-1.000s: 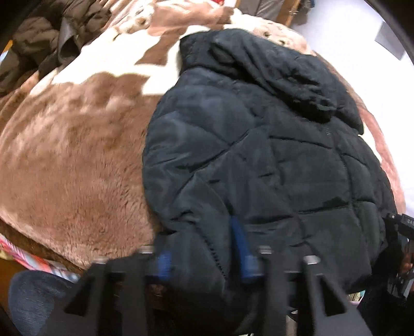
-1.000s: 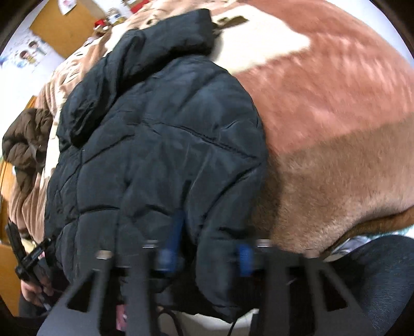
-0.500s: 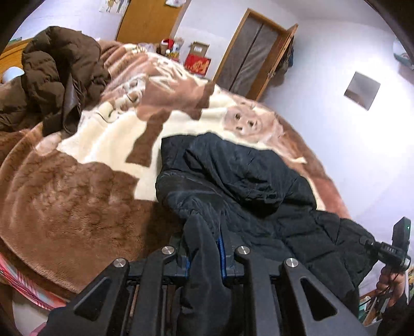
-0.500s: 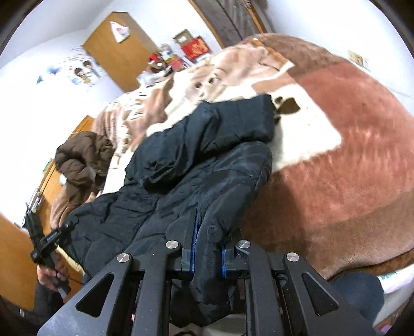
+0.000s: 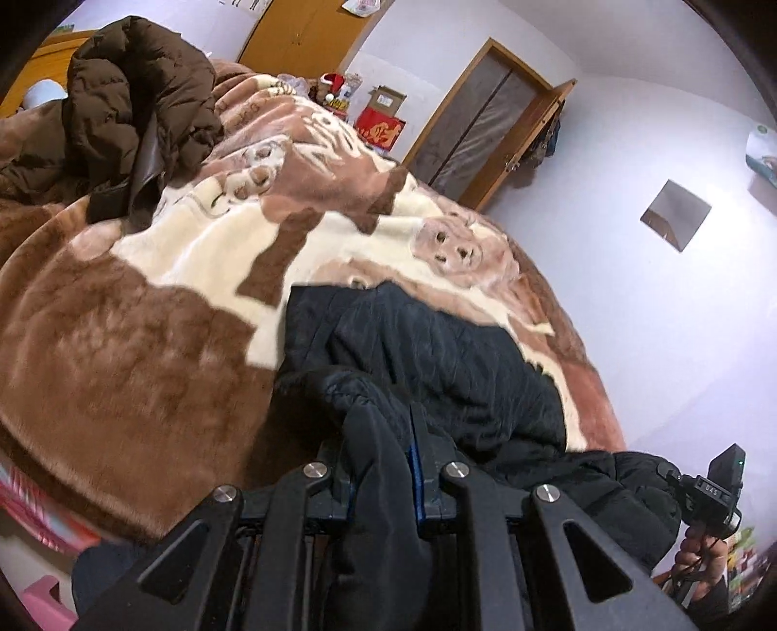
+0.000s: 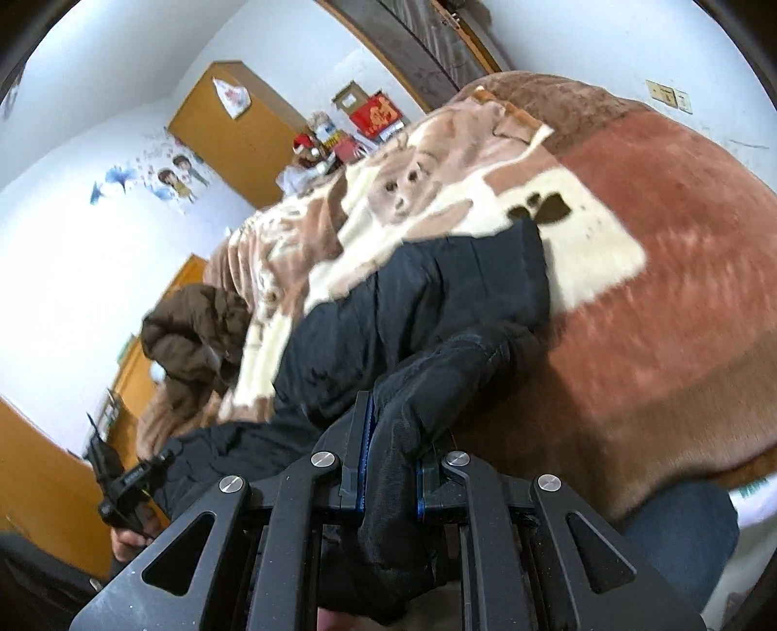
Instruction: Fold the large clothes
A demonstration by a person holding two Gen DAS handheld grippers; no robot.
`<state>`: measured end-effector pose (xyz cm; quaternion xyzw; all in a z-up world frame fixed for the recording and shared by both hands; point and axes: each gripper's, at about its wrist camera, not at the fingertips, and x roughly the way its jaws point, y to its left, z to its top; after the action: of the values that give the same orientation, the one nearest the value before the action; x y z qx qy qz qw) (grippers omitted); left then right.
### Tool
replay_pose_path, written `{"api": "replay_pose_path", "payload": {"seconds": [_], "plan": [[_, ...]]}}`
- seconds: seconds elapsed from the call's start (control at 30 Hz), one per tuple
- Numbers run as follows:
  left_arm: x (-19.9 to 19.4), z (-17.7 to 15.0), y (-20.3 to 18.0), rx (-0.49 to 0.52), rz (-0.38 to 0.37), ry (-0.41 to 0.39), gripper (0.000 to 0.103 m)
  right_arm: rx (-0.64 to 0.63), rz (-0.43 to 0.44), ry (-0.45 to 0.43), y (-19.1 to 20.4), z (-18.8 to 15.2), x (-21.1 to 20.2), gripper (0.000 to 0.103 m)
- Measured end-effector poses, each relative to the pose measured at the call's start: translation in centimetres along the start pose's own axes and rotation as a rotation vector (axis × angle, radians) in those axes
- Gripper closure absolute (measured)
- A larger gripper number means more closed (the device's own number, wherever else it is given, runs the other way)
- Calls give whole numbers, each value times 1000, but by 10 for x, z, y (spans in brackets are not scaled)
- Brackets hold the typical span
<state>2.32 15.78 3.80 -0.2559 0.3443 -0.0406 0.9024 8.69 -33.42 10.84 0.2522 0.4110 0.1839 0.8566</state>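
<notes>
A black quilted jacket (image 5: 437, 359) lies on a bed covered with a brown and cream plush blanket (image 5: 136, 340). My left gripper (image 5: 381, 461) is shut on a fold of the jacket's near hem, lifted off the bed. In the right wrist view the same black jacket (image 6: 413, 310) rises toward the camera, and my right gripper (image 6: 388, 456) is shut on another bunch of its hem. The hood end rests flat on the blanket farther away. Each gripper shows at the edge of the other's view, held by a hand (image 5: 704, 568).
A brown puffer coat (image 5: 126, 107) is heaped at the far left of the bed. Wooden wardrobe doors (image 5: 301, 34), boxes and a red package (image 5: 381, 131) stand behind the bed, with a doorway (image 5: 485, 121) and white wall to the right. A person's jeans-clad leg (image 6: 680, 534) is below.
Both grippers closed on the jacket's near hem and rose, lifting it off the bed; the views tilted up from the jacket to the room. Little movement over the last half second.
</notes>
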Motion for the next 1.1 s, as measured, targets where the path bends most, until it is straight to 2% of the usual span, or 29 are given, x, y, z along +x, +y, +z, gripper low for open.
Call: {"api": "replay_pose_path", "payload": {"seconds": [0.1,0.23,0.37,0.47,0.6,0.7,0.9,0.97,1.0,1.03,1.07,1.1], "plan": [[15,28,0,-8,-1,-22,87,28,18,-29,-3,34,16,90],[52,69,0,-12,17,-35,86,31,-11,-41,-1,80,52,89],[106,108,7,-29,51,-5,86,53,-58,-10,-10,126,105,89],[153,127,18,-68,87,38,86,72,-127,48,-24,153,158,88],[225,130,35,-93,163,130,84,105,-217,141,-55,164,220,86],[263,120,47,-102,197,174,80,154,-237,179,-81,159,252,85],[283,112,54,-106,171,170,79,205,-178,182,-102,150,259,83],[279,118,55,-127,150,192,77,228,-146,188,-99,157,253,78],[277,123,56,-139,135,202,74,242,-103,176,-96,164,243,69],[272,128,57,-155,116,207,69,250,-75,162,-92,169,238,55],[264,134,56,-171,90,201,66,257,-35,133,-87,177,225,47],[258,140,56,-181,72,194,58,258,-12,102,-82,183,214,36]]}}
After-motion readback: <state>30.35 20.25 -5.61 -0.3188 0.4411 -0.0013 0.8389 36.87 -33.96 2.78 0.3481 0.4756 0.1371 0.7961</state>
